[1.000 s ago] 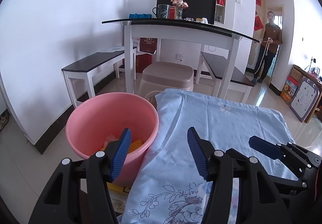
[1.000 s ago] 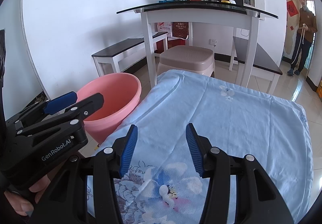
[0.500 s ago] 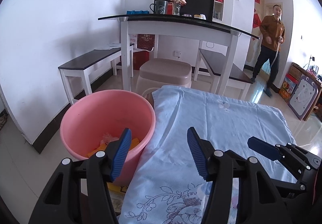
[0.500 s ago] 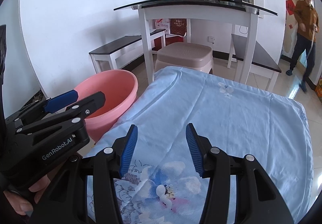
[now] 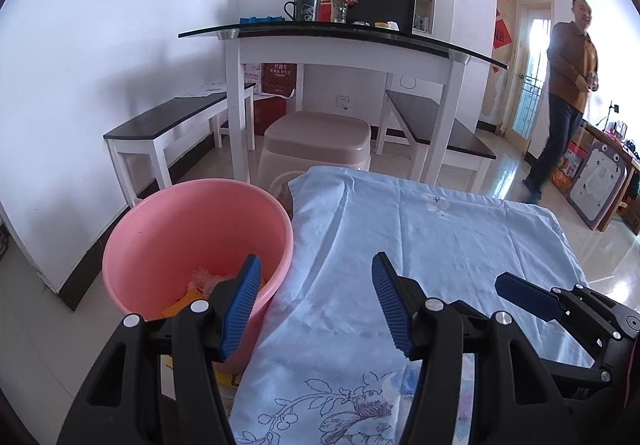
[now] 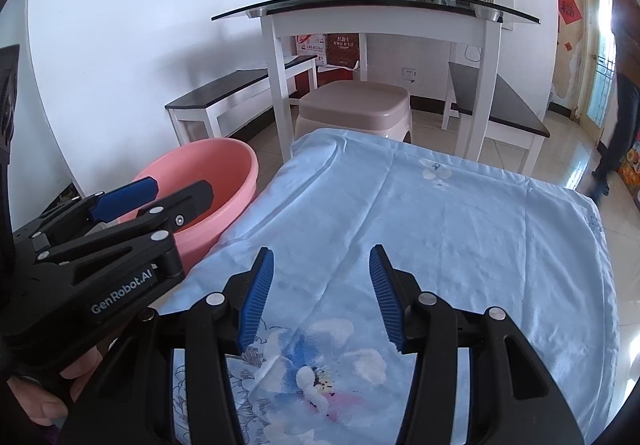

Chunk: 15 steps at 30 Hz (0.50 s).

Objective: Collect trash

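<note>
A pink bucket (image 5: 160, 229) stands on the floor left of a table under a light blue flowered cloth (image 5: 440, 237). Orange and pale crumpled trash (image 5: 200, 283) lies at the bucket's bottom. My left gripper (image 5: 316, 305) hangs open over the cloth's left edge, its left finger in front of the bucket, nothing between the pads. My right gripper (image 6: 320, 297) is open above the cloth (image 6: 440, 229) with nothing in it. In the right wrist view the left gripper (image 6: 132, 201) shows at the left beside the bucket (image 6: 224, 161). No loose trash shows on the cloth.
Behind the cloth stand a beige plastic stool (image 5: 316, 137), a white glass-topped table (image 5: 340, 45) with a mug and flowers, and two dark-topped benches (image 5: 172, 121). A person (image 5: 568, 97) in a brown jacket walks at the right by a doorway.
The person at the right has walked from the doorway toward the room's right side. Both views have tilted slightly; both grippers stay open as before.
</note>
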{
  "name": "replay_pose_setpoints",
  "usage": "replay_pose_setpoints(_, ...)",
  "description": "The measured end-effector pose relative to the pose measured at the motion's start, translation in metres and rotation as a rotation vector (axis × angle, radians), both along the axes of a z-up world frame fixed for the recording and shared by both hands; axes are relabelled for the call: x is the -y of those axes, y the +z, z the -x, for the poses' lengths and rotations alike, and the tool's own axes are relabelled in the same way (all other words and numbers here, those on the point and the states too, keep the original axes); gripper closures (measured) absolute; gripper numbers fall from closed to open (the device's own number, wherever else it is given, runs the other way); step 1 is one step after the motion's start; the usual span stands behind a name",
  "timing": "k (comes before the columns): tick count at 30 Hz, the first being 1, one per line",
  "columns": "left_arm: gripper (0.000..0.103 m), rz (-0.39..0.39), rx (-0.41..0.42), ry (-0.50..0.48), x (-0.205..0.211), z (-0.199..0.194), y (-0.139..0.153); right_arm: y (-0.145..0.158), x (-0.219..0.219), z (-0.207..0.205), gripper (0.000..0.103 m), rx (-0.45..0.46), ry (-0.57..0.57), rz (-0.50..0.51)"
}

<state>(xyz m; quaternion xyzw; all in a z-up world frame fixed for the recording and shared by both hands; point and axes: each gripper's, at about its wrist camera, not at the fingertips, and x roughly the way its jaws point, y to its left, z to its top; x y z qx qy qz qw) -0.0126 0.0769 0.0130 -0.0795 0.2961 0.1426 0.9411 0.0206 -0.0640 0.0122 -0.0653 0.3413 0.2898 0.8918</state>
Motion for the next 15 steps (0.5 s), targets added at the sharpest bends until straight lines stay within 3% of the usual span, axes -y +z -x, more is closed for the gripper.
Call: replay_pose_setpoints(15,0.046,-0.031,-0.002,-0.009,0.0073,-0.0053,-0.0006,0.0011,0.0004,-0.0004,0.052,-0.004,-0.004,-0.001)
